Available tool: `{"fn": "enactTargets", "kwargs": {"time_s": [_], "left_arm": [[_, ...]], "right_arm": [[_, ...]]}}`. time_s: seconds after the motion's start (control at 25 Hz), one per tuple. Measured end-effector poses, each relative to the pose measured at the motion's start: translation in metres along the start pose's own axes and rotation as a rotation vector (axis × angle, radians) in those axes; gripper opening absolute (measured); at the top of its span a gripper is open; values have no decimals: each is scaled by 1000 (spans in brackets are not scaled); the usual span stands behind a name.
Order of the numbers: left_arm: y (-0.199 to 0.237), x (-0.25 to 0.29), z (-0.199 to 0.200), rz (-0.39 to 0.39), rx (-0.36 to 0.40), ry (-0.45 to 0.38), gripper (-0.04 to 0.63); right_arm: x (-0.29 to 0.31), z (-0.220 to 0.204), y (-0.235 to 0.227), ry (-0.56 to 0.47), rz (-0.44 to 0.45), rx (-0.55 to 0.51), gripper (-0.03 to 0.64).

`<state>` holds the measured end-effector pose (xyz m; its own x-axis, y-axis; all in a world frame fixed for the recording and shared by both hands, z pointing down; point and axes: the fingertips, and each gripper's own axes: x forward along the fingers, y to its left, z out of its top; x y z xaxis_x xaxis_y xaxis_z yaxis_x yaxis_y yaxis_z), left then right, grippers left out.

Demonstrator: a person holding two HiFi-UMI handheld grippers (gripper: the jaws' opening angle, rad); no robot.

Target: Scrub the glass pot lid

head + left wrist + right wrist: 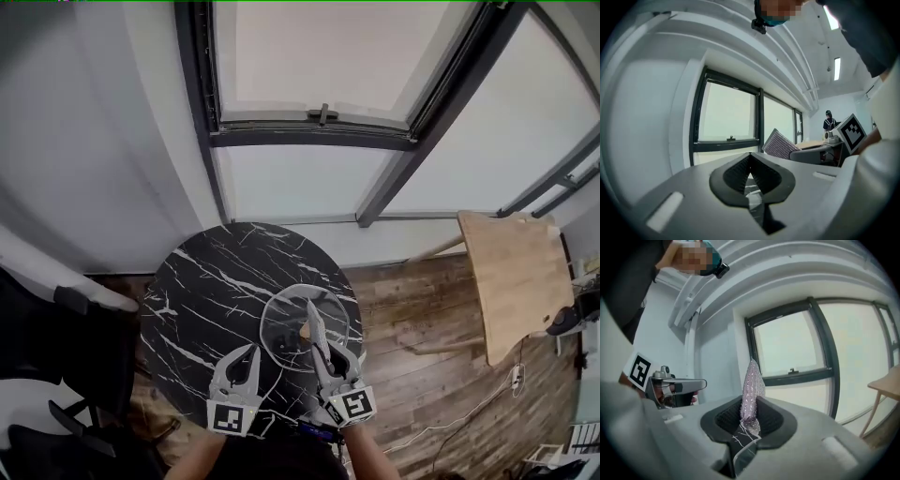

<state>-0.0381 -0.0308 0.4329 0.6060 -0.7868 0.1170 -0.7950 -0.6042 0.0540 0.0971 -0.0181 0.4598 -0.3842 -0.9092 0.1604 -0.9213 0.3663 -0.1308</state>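
A big window (309, 56) fills the wall in front of the person. Under it stands a round black bench (206, 281) with white lines like marble. A smaller wooden bench (516, 281) stands well apart, on the person's right.

The glass pot lid (281, 328) lies flat on the black bench, on the side near the person and a bit to the right. It is see-through, so it is hard to spot. I think there is a small brown knob in its middle, but the right claw partly covers that spot.

Both claws are up in the air over the near edge of the bench and point toward the window. Neither one touches the lid.

The left claw (749, 180) is closed tight with nothing in it. The right claw (749, 420) is squeezed on a sparkly scrub cloth (752, 385), which sticks out past its tips.

I think the lid is hard, smooth and a bit heavy. It could slide on the shiny bench when it gets rubbed, and it could crack if it drops. The empty left claw looks best for holding it still, at the knob or at the rim. The knob seems safer, since the glass rim is slippery. The cloth is soft and light, so it should bend to the round glass
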Motion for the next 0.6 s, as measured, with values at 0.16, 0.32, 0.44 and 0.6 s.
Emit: {"fn": "enactTargets", "kwargs": {"time_s": [0.16,0.32,0.44,0.6], "left_arm": [[-9,-3,36,-35,-6,-65,2],[-6,-12,43,-17,-1,-60,2],[0,-17,42,-4,7,-37,2],[1,-18,35,-18,2,-1,2]], "right_arm": [[-16,35,8,-47,-88,-38,78],[-31,35,0,-39,-206,-33,78],[-33,26,-9,-21,-250,-1,80],[-32,27,-8,-27,-220,4,78]]}}
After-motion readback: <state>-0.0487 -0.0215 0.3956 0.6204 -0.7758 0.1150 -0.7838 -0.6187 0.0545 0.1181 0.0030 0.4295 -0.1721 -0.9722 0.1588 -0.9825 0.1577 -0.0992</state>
